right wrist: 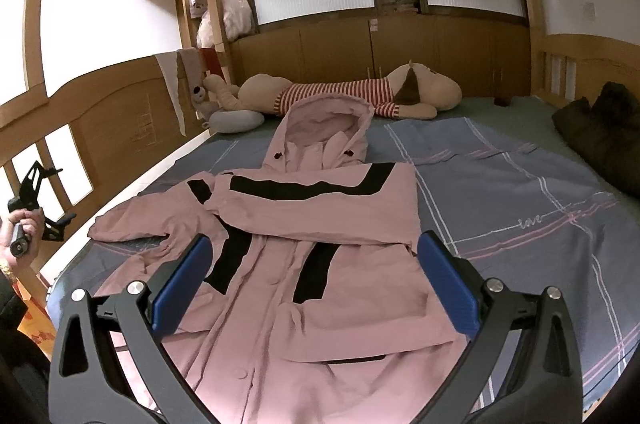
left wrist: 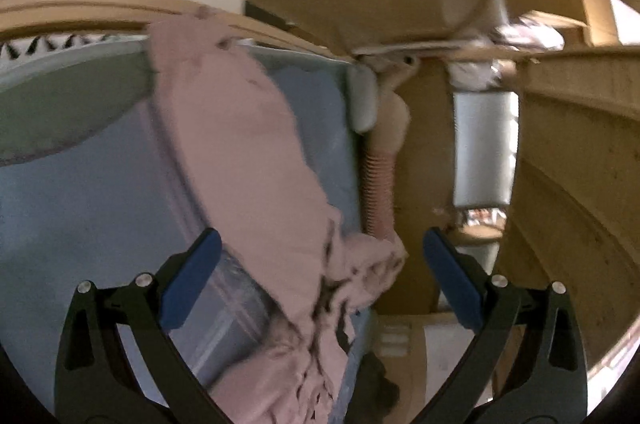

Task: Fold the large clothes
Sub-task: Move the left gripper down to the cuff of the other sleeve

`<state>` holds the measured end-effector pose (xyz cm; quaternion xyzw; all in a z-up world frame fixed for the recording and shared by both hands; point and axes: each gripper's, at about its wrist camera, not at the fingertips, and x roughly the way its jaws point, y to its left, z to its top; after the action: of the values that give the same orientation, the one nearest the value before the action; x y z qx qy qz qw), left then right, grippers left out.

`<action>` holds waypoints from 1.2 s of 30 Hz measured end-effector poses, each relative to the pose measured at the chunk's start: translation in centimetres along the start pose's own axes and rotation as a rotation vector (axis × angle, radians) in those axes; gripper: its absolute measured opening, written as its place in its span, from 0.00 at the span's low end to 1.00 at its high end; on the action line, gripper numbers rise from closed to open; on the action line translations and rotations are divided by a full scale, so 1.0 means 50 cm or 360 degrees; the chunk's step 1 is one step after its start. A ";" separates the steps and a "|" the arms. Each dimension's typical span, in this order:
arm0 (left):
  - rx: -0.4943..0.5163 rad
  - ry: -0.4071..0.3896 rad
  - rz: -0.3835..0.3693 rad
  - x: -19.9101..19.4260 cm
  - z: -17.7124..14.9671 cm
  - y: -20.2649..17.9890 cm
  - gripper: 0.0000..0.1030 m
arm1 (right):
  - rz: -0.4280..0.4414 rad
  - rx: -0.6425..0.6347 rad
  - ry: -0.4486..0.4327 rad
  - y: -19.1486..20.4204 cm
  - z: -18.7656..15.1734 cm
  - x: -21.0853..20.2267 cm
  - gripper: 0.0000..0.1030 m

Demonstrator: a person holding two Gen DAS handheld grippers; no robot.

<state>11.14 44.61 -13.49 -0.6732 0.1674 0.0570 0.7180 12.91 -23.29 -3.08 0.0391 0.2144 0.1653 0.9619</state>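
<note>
Both claws, left (left wrist: 320, 284) and right (right wrist: 314, 284), gape wide, empty, above the pink jacket (right wrist: 320, 224).

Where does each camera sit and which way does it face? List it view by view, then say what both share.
Left wrist: on the left hand-held gripper, rolled sideways and blurred, looking along the pink jacket on the bed; only its own open fingers show.
Right wrist: on the right hand-held gripper, above the jacket's hem, facing the hood and plush dog; its open fingers show, plus the person's left hand holding the other gripper.
Shared: jacket, bed, plush dog.
</note>
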 end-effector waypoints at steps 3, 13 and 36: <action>-0.0084 -0.0046 0.0062 0.014 0.015 0.037 0.97 | 0.0016 -0.0008 0.0004 0.007 0.000 0.003 0.99; -0.0006 -0.0175 0.0282 0.047 0.048 0.092 0.97 | 0.0025 -0.0049 0.0060 0.019 -0.007 0.026 0.99; 0.0318 -0.0245 0.0266 0.137 0.103 0.060 0.96 | -0.0008 -0.0092 0.0162 0.036 -0.026 0.077 0.99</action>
<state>17.46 48.98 -18.32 -0.5757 0.1721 0.1511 0.7849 15.12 -20.30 -5.53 0.0024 0.2583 0.1709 0.9508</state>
